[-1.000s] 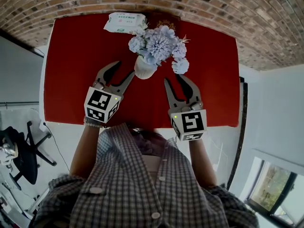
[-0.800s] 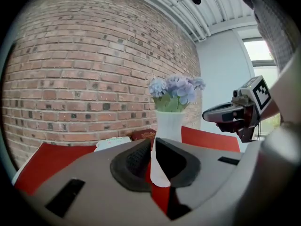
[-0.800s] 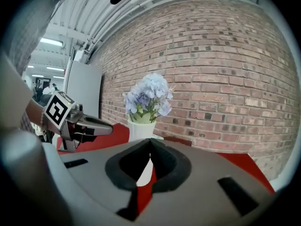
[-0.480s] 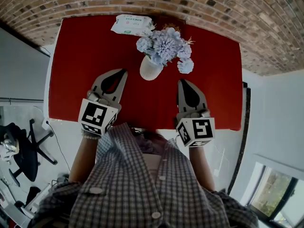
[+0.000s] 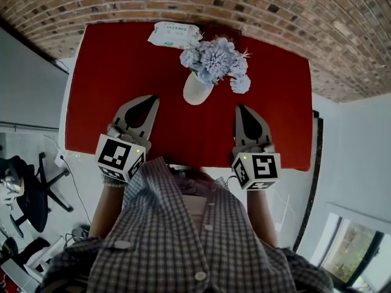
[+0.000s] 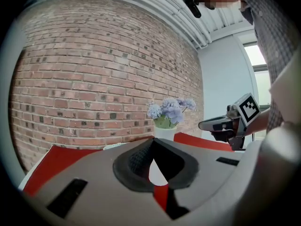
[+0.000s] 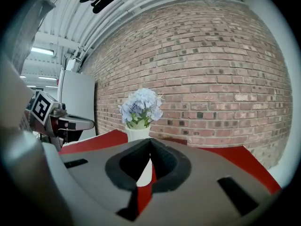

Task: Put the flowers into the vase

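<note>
Holding the left gripper (image 5: 151, 101) clenched on nothing above the near left part of the red table (image 5: 98, 66), jaws meeting at the tips with only the oval hollow open behind them; holding the right gripper (image 5: 242, 110) clenched and empty in the same way above the near right part, well apart from the left one; pointing both toward the far edge and the brick wall (image 5: 275, 5) behind it, marker cubes hanging about over the near edge, just in front of the checked shirt (image 5: 177, 237); seeing the flowers (image 5: 214, 57) already sitting in the white vase (image 5: 197, 89), pale blue heads bunched above its mouth, one head leaning out to the right past the rim; finding the vase standing upright on the far half of the table, a little right of middle, near the far edge but clear of it; lining up, in each gripper view, almost straight beyond the closed tips; leaving bare red surface between both grippers and the vase; leaving a wide bare stretch from the vase to the left edge and a narrower one to the right edge; noting a pack of wipes (image 5: 173, 34) lying at the far edge, just left of the flowers; noting a black office chair (image 5: 30, 200) on the floor well beyond the left edge.
</note>
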{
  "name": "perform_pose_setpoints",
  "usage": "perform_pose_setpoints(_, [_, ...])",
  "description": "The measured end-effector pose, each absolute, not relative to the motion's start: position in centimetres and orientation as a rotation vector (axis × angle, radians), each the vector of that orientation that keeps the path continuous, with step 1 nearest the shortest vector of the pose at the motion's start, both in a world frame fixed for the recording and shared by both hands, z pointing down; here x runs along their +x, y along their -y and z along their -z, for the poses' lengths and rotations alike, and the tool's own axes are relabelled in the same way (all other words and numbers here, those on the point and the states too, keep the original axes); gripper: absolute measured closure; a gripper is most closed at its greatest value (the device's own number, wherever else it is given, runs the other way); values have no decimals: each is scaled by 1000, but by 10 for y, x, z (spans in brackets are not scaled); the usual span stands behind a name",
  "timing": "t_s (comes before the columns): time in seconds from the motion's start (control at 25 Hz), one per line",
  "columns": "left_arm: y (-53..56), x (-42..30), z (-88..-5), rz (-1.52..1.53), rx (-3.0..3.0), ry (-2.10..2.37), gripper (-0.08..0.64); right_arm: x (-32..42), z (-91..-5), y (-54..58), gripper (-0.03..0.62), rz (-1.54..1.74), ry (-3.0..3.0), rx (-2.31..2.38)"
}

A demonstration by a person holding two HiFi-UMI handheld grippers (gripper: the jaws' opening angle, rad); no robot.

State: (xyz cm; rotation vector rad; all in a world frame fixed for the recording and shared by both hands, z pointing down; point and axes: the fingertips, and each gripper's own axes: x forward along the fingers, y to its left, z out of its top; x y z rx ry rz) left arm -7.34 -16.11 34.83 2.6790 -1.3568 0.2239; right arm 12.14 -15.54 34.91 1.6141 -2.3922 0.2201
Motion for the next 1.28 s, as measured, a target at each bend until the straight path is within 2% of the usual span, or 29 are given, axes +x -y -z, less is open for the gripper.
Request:
perform_pose_setpoints(0.52, [157, -80, -342, -159, 2687, 1379, 552, 117, -341, 155, 586, -212, 2423, 1624])
perform_pose_setpoints(1.28, [155, -64, -340, -244, 2750, 1293, 552, 113, -343, 148, 586, -236, 2416, 1627])
